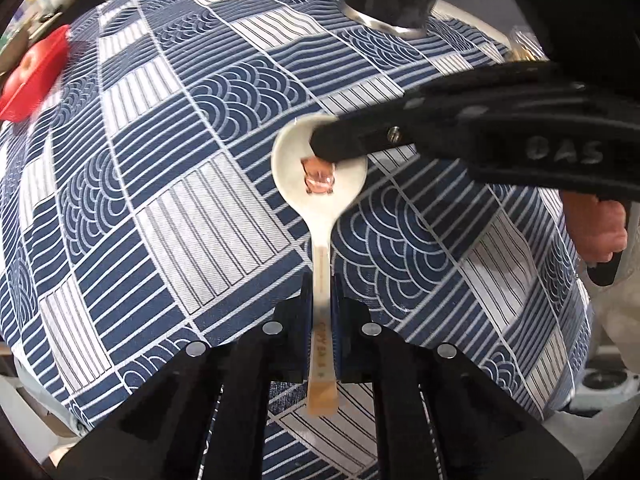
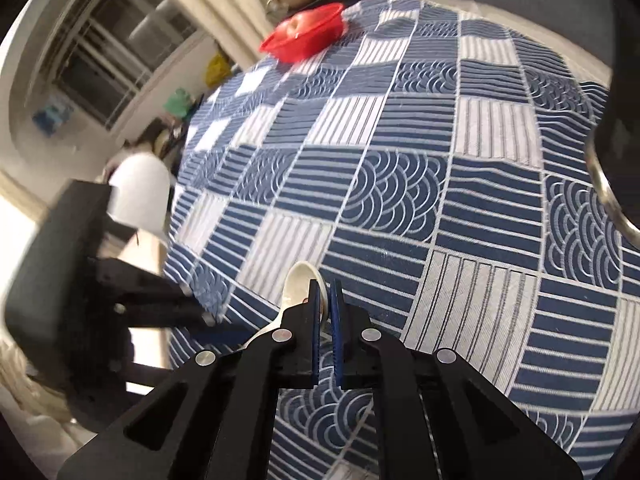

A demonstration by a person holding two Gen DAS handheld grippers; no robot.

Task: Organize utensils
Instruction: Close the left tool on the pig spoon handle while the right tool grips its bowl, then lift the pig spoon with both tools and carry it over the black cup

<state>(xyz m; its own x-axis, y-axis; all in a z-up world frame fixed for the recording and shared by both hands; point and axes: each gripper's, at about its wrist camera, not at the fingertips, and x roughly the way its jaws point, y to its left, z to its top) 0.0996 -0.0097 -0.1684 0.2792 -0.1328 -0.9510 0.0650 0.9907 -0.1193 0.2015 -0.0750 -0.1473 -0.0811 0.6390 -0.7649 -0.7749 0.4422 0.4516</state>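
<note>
Above the blue-and-white patterned tabletop (image 1: 224,100), I am holding one white ceramic spoon (image 1: 320,184) with both sets of tongs at once. I am seeing the left tongs (image 1: 322,312) clamping the spoon's handle between their blue pads, the bowl reaching out ahead of them and the handle's end sticking back past the pads. I am watching the right tongs (image 2: 326,304) coming in from the right side of the left view and pinching the rim of the spoon's bowl, just over the pink picture printed inside it. Seen from the right wrist, the spoon's bowl is showing just left of the near-shut blue pads. I am also seeing a red bowl (image 2: 308,36) with an apple sitting near the far edge of the tabletop, well apart from the spoon.
</note>
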